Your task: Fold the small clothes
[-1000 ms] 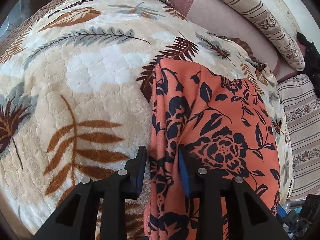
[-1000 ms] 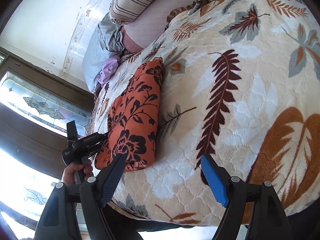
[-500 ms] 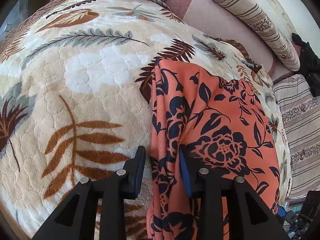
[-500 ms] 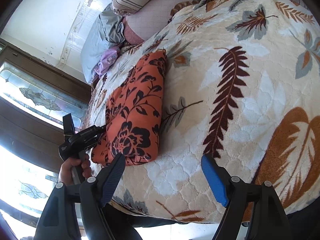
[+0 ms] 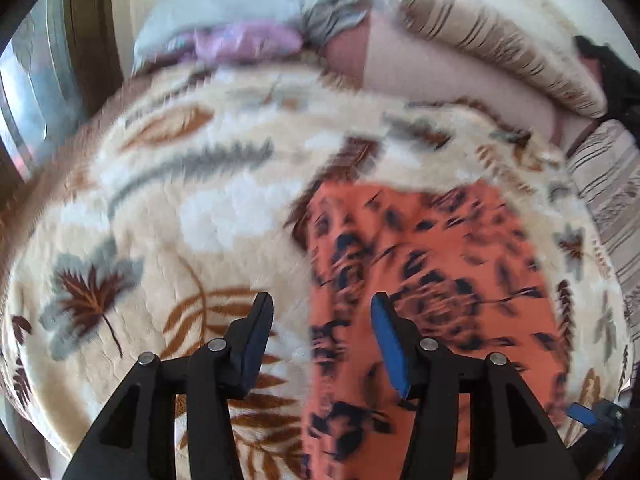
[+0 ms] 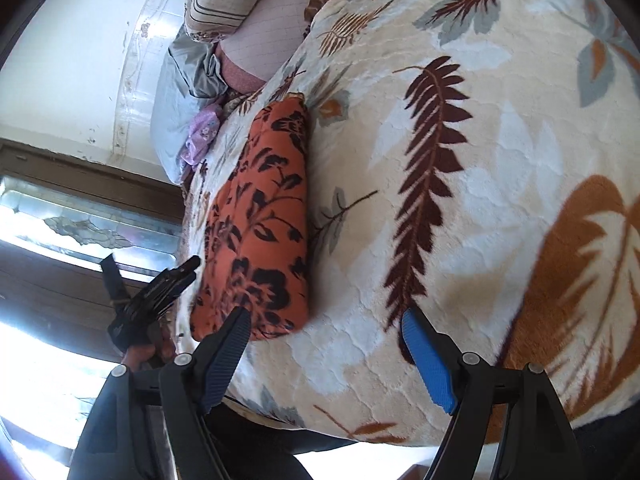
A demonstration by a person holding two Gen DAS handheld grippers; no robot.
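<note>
While its jaws are opening with nothing gripped, the left tool [image 5: 322,332] hangs above the folded orange cloth with dark flowers [image 6: 256,232], which lies on the bed's cream leaf-patterned fleece blanket [image 6: 480,200]; the right tool [image 6: 324,344] gapes wide, empty.

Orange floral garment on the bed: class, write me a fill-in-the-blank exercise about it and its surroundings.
1. The orange floral garment lies folded on a ____-patterned blanket.
2. The flowers printed on the garment are ____ in colour.
3. The pads on the right gripper are ____.
4. Near the grey pillow lies a small ____ cloth.

Missing words: leaf; black; blue; purple
</note>
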